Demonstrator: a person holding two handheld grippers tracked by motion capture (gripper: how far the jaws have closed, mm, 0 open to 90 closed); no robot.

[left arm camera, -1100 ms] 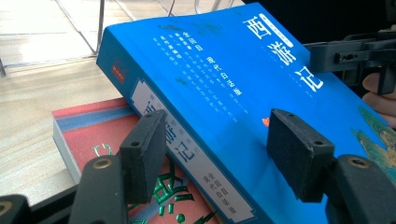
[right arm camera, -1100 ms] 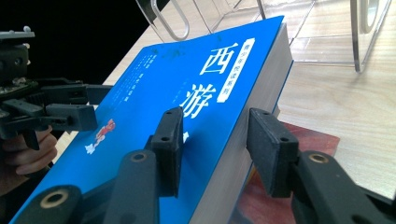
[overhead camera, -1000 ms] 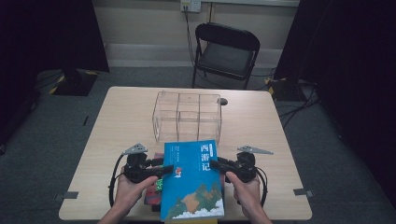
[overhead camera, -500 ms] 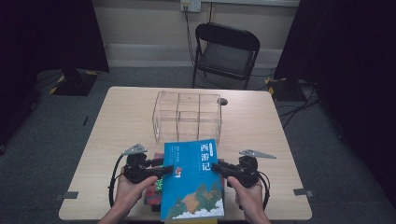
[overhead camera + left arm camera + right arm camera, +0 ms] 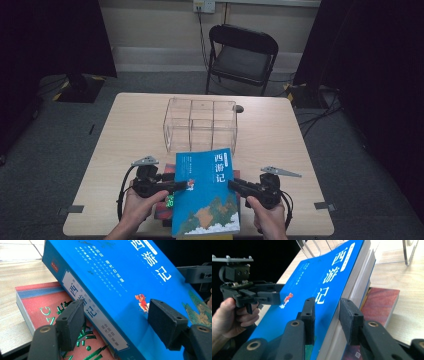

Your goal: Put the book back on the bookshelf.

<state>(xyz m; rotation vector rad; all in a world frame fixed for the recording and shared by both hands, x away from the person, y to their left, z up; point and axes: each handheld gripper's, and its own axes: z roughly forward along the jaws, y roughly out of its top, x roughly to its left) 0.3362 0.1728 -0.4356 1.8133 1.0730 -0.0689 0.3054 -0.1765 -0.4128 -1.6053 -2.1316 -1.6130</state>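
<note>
A thick blue book (image 5: 207,192) with white Chinese characters hangs tilted above the table's front edge between both grippers. My left gripper (image 5: 182,186) straddles its spine (image 5: 95,312). Its jaws have just been opening, and the pads (image 5: 72,322) stand a little off the book. My right gripper (image 5: 234,184) is shut on the page edge (image 5: 352,287), one pad on the cover and one under it. Its jaws have just been closing. A red book (image 5: 42,307) lies flat beneath the blue one.
A clear acrylic organizer (image 5: 200,122) with several compartments stands mid-table just beyond the books. A small dark object (image 5: 240,108) lies behind it. Bare wooden tabletop (image 5: 135,130) stretches to either side. A black folding chair (image 5: 242,55) stands past the far edge.
My right gripper has shifted slightly to the right and nearer the front edge. The blue book and my left hand have stayed where they were.
</note>
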